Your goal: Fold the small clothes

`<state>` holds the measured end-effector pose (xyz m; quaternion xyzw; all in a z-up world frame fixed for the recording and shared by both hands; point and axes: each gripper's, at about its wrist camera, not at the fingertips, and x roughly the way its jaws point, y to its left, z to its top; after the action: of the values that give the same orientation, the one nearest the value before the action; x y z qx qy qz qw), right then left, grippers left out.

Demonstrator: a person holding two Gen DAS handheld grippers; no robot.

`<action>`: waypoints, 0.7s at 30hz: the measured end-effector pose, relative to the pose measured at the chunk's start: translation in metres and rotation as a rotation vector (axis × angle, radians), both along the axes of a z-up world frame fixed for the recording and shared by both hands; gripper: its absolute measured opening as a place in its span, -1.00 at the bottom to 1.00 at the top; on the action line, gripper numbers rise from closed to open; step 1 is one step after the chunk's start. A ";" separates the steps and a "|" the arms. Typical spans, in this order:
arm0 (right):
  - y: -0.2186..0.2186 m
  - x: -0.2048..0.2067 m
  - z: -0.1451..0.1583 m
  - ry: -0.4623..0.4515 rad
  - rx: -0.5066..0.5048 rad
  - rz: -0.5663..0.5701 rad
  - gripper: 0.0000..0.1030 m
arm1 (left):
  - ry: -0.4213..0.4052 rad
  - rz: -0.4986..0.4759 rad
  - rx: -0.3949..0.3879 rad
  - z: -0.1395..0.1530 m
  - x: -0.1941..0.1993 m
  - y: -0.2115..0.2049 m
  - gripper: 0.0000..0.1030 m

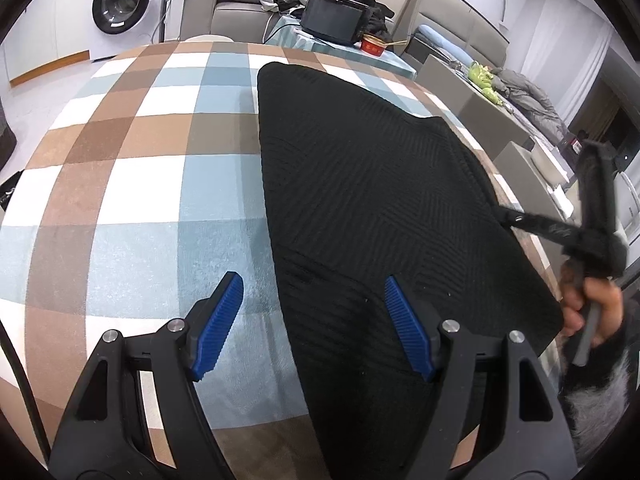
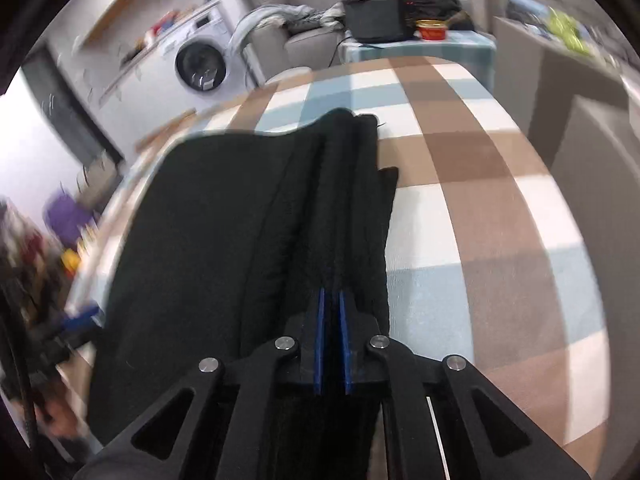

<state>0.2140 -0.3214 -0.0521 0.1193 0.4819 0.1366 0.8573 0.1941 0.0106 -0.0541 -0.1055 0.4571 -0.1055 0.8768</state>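
A black ribbed knit garment [image 1: 360, 180] lies flat on a table covered with a blue, brown and white checked cloth [image 1: 140, 160]. My left gripper [image 1: 312, 280] hangs open over the garment's near left edge, one blue pad above the cloth and the other above the knit, with nothing held. At the garment's right edge my right gripper [image 1: 510, 216], held by a hand [image 1: 592, 304], pinches the fabric. In the right wrist view the right gripper [image 2: 331, 294] is shut on a raised fold of the black garment [image 2: 208, 220], which drapes away over the checked cloth [image 2: 480, 200].
Beyond the table's far edge stand a washing machine [image 1: 122, 2], a grey sofa with piled clothes [image 1: 240, 4], and a side table with a black box [image 1: 334, 20] and a red bowl [image 1: 374, 44]. Grey chairs [image 1: 492, 112] line the right side.
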 end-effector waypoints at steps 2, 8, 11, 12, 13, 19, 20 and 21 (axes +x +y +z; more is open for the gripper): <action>-0.007 -0.013 0.012 -0.017 0.006 0.009 -0.63 | -0.005 -0.003 0.000 0.001 -0.003 0.001 0.38; -0.017 -0.065 0.021 0.014 0.113 0.064 -0.27 | 0.004 -0.005 -0.008 -0.001 -0.004 0.002 0.38; -0.002 -0.082 0.011 0.043 0.111 0.096 -0.27 | 0.008 -0.015 -0.008 -0.002 -0.004 -0.001 0.38; 0.003 -0.083 0.005 0.061 0.115 0.105 -0.27 | 0.010 -0.019 -0.007 -0.002 -0.004 -0.002 0.38; 0.007 -0.083 0.001 0.072 0.095 0.102 -0.32 | 0.010 -0.023 -0.006 -0.002 -0.004 -0.003 0.38; 0.024 -0.101 0.035 -0.055 -0.030 0.146 -0.75 | -0.003 -0.029 -0.009 0.003 -0.007 -0.004 0.38; 0.025 -0.104 0.038 -0.061 -0.049 0.144 -0.75 | -0.005 -0.029 -0.010 0.004 -0.008 -0.004 0.38; 0.027 -0.104 0.037 -0.059 -0.086 0.146 -0.75 | -0.006 -0.028 -0.013 0.004 -0.008 -0.004 0.38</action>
<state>0.1096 -0.2947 -0.0150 0.0428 0.4692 0.1812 0.8633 0.1865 0.0067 -0.0505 -0.1046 0.4551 -0.1210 0.8759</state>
